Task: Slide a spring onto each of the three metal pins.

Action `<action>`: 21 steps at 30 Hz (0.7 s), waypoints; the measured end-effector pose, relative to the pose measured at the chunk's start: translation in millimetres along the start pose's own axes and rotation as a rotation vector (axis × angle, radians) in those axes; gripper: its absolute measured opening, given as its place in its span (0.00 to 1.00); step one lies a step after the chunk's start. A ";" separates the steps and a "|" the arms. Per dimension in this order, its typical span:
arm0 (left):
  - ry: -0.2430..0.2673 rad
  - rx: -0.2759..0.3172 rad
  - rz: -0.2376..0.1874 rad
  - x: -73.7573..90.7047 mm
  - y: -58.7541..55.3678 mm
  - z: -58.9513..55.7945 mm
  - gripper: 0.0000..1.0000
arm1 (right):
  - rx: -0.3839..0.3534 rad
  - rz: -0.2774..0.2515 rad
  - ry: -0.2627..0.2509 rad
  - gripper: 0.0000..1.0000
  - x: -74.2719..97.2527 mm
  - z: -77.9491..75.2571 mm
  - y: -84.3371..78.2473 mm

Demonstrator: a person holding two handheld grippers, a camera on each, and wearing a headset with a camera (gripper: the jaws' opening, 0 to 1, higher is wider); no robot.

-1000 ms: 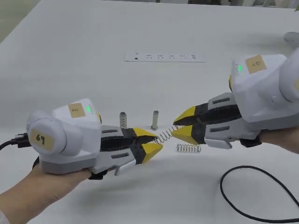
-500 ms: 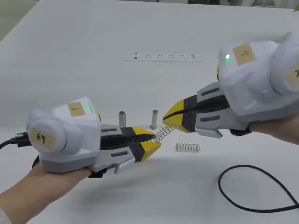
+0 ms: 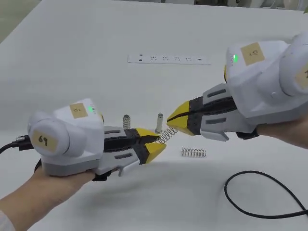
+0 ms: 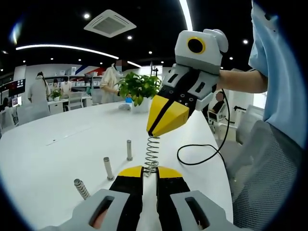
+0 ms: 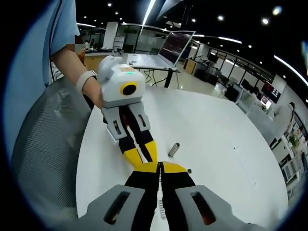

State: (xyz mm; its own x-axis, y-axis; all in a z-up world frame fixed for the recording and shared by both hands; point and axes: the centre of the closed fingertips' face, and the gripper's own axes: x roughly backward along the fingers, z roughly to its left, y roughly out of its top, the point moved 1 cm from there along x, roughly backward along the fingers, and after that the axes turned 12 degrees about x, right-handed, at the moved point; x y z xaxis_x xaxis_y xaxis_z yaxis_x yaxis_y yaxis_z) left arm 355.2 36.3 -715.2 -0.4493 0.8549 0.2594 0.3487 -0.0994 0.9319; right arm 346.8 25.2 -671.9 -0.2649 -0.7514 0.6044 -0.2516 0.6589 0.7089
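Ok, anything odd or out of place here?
Only one thing: the small coiled steel spring is pinched at both ends, between the left gripper and the right gripper, in mid-air near the bare metal pin. Nothing looks damaged.

Table (image 3: 72, 57): smooth matt white surface. Spring (image 3: 166, 135): bright bare metal wire. Pin (image 3: 160, 122): smooth dull grey metal. Left hand-held gripper (image 3: 156, 144) and right hand-held gripper (image 3: 171, 124): matt plastic housings, paper labels, semi-gloss yellow jaw tips. Cable (image 3: 256, 172): black sheath, slight sheen
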 end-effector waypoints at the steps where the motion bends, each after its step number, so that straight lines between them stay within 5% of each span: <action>1: 0.001 0.002 -0.002 0.5 0.1 -0.2 0.02 | -0.011 -0.003 -0.007 0.00 1.0 -1.1 -0.4; 21: 0.016 -0.003 -0.005 8.0 0.8 2.2 0.02 | -0.142 -0.036 0.000 0.10 4.2 -1.1 -10.2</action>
State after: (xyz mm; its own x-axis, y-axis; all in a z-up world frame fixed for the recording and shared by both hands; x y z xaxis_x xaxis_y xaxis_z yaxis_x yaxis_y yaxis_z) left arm 353.7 44.2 -713.0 -0.4641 0.8472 0.2586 0.3438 -0.0968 0.9341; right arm 349.2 15.3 -676.2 -0.2578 -0.7746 0.5775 -0.1268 0.6196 0.7746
